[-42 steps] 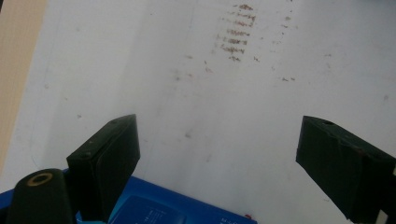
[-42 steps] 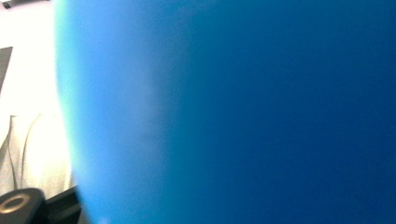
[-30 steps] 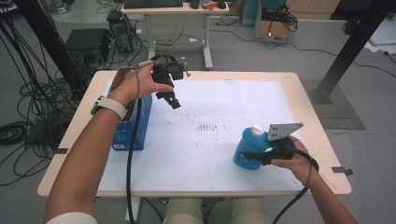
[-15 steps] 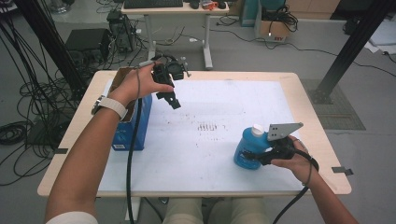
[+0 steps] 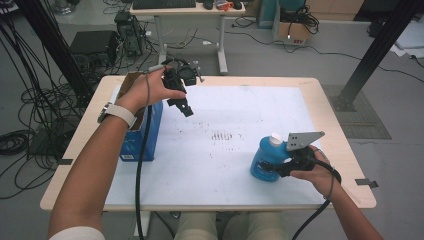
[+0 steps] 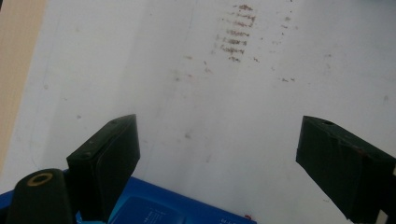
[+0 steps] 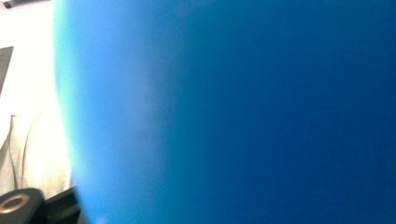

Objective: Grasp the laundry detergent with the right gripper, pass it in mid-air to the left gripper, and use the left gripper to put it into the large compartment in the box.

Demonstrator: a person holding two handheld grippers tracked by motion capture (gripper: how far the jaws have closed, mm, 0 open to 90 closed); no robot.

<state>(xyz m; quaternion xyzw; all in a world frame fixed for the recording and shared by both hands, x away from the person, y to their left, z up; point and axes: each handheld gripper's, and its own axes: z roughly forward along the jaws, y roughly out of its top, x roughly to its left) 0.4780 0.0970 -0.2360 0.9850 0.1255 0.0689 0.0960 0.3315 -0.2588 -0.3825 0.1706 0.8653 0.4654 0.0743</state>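
Left hand-held gripper [image 5: 184, 107] raised over upper-left part of bench [image 5: 310, 87] in high view, gripped by left hand [image 5: 145, 90], white watch [image 5: 117, 113] on that wrist. Jaws spread wide, released, nothing between them; in left gripper view two black pads [image 6: 109, 161] far apart at lower left and lower right of frame, bare white mat [image 6: 196, 93] between. Tips aimed down and toward frame centre. Brownish smudge marks [image 5: 222, 135] on mat mid-frame, well apart from both tools.

Blue box [image 5: 142, 137] at left of bench, just below and left of left hand-held gripper, partly hidden by forearm; long axis running top-to-bottom of frame. Corner of same box [image 6: 177, 210] at bottom edge of left gripper view, under left jaw.

Right hand-held gripper [image 5: 272, 166] at lower right of high view, held by right hand [image 5: 315, 172], grey three-cornered plate [image 5: 302, 139] on top. Jaws clamped on blue bottle [image 5: 267, 159], low on its body. Bottle upright on mat, long axis vertical, white cap [image 5: 274, 139] pointing up. Right gripper view: blurred blue bottle surface [image 7: 233, 112] pressed close to camera, strip of white at left edge.

Black cables [image 5: 142, 165] trailing from both tools toward bottom of frame.
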